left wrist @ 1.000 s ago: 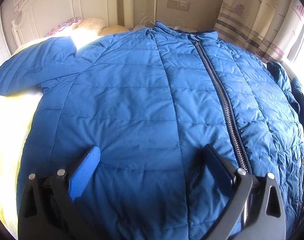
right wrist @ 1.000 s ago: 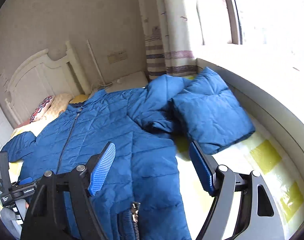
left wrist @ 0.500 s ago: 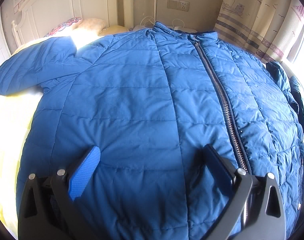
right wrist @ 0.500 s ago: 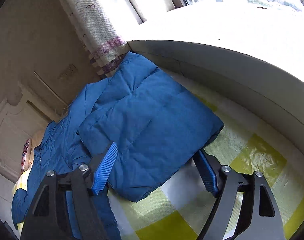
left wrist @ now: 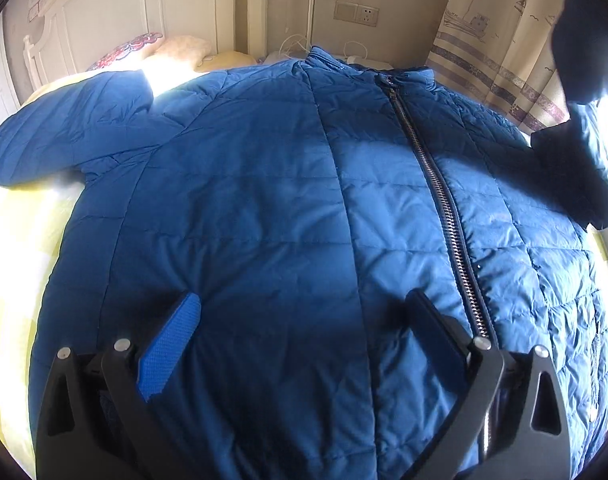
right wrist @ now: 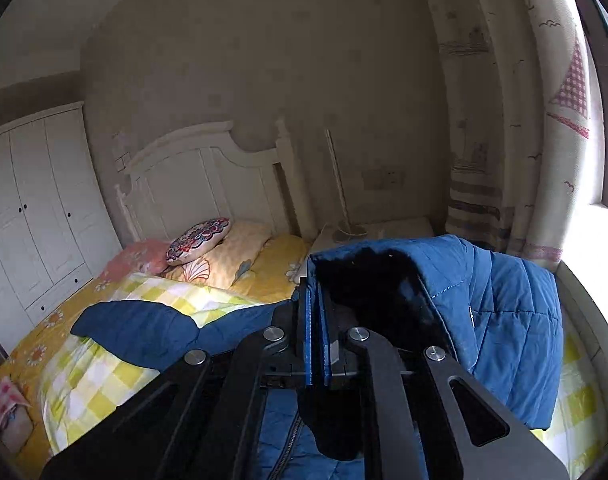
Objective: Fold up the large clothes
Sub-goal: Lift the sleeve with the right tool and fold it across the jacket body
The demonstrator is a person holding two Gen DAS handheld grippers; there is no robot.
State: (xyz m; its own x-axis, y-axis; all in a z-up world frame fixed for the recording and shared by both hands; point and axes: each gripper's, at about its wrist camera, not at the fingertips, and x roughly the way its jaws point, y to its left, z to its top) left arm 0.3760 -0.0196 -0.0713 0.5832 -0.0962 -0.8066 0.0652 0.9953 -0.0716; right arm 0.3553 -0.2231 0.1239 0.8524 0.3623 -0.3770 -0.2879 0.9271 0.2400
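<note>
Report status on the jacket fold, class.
Left hand-held gripper open over jacket. Right hand-held gripper shut on sleeve, lifted. Nothing blocking.

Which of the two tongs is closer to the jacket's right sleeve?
Right. The right tongs are shut on the sleeve, lifting it. The left tongs rest open on the jacket's front near the hem, beside the zipper.

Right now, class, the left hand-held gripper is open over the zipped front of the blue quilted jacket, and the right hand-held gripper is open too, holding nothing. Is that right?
Not quite. The right hand-held gripper is shut on the sleeve of the blue quilted jacket, lifted off the bed, as the right wrist view shows. The left hand-held gripper is indeed open over the zipped front.
</note>
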